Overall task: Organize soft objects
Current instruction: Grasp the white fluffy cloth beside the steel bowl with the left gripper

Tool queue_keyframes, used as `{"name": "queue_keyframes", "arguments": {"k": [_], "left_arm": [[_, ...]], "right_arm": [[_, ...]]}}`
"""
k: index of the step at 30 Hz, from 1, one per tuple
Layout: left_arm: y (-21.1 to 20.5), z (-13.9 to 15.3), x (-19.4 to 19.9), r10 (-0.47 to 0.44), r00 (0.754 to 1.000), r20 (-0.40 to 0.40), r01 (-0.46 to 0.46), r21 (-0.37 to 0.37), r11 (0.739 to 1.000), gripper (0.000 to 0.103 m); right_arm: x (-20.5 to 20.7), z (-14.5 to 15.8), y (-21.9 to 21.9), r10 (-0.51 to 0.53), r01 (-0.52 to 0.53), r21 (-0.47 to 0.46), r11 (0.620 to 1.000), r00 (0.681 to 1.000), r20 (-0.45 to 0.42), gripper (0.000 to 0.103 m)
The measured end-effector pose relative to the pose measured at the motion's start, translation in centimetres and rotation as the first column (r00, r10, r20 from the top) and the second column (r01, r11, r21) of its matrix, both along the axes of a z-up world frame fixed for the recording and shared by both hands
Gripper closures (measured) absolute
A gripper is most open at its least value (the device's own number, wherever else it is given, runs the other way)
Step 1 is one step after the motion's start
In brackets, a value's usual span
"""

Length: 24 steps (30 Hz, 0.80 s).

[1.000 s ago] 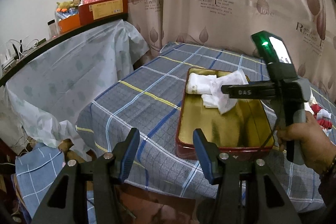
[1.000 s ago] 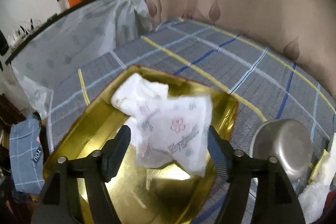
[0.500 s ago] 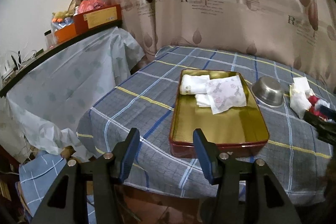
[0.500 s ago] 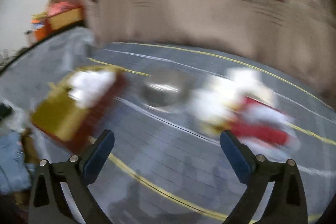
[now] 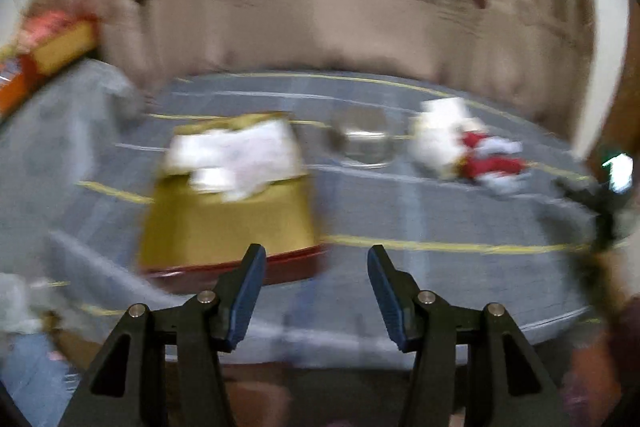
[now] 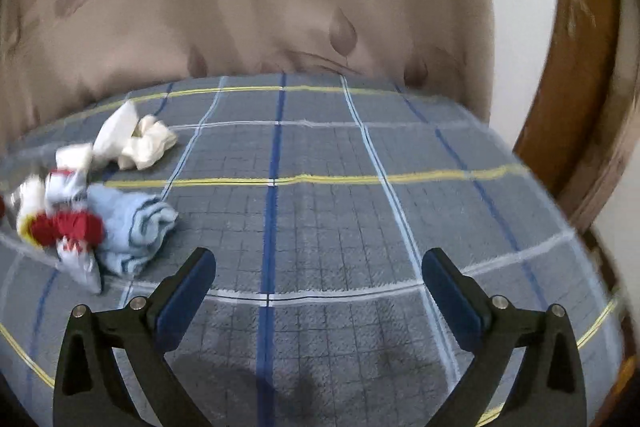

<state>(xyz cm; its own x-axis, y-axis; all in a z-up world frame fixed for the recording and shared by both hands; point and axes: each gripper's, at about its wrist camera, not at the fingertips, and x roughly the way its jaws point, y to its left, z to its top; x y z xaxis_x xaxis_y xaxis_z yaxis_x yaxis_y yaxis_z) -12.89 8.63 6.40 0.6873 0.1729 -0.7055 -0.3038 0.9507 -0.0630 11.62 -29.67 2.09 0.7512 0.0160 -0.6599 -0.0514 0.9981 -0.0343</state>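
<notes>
A gold tray (image 5: 224,223) with a red rim sits on the plaid tablecloth and holds white folded cloths (image 5: 236,155) at its far end. A pile of soft items (image 5: 468,151), white and red, lies to the right of it. In the right wrist view the pile shows as a white cloth (image 6: 136,139), a light blue towel (image 6: 132,227) and a red and white piece (image 6: 64,227) at the left. My left gripper (image 5: 316,287) is open and empty before the table's front edge. My right gripper (image 6: 320,291) is open wide and empty over bare tablecloth, right of the pile.
A metal bowl (image 5: 364,143) stands between the tray and the pile. A brown leaf-print curtain (image 6: 280,7) hangs behind the table. A wooden frame (image 6: 580,87) is at the right. A covered shelf with an orange box (image 5: 48,43) is at the far left. The left view is blurred.
My right gripper released the white cloth into the tray, opened wide and swung right past the bowl to the pile's right. My left gripper turned right, so the tray now sits left.
</notes>
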Motion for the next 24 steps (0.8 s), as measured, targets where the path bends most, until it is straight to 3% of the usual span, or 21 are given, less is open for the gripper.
{"name": "queue_keyframes", "arguments": {"k": [3,5,12,16,22,24], "left_arm": [[-1.0,0.5,4.3,-0.088,0.996,-0.013,0.085,-0.157,0.984,0.049],[-1.8,0.5,7.6,-0.121,0.992,-0.024,0.113,-0.223,0.968,0.049],[-3.7,-1.4,19.2,-0.133,0.985,-0.11,0.088,-0.343,0.935,0.049],[-3.4,-3.3,23.9,-0.115,0.979,-0.167,0.041,-0.395,0.918,0.049],[-3.9,-6.0,27.4,-0.107,0.954,-0.281,-0.003,-0.367,0.93,0.049],[-4.1,-6.4,28.0,-0.109,0.954,-0.28,-0.003,-0.371,0.929,0.049]], "right_arm": [[-0.3,0.0,-0.1,-0.002,0.001,0.023,1.0,1.0,0.016,0.0],[-0.8,0.2,-0.1,0.008,-0.008,0.014,1.0,0.999,0.04,0.0],[-1.4,0.7,-0.4,-0.011,0.009,0.03,1.0,0.996,0.092,0.0],[-1.5,0.8,-0.4,-0.019,0.017,0.024,1.0,0.995,0.099,0.0],[-2.2,1.3,-0.8,-0.008,0.0,0.051,0.999,0.99,0.142,0.0],[-2.2,1.3,-0.9,-0.004,-0.004,0.055,0.998,0.989,0.146,0.0]]}}
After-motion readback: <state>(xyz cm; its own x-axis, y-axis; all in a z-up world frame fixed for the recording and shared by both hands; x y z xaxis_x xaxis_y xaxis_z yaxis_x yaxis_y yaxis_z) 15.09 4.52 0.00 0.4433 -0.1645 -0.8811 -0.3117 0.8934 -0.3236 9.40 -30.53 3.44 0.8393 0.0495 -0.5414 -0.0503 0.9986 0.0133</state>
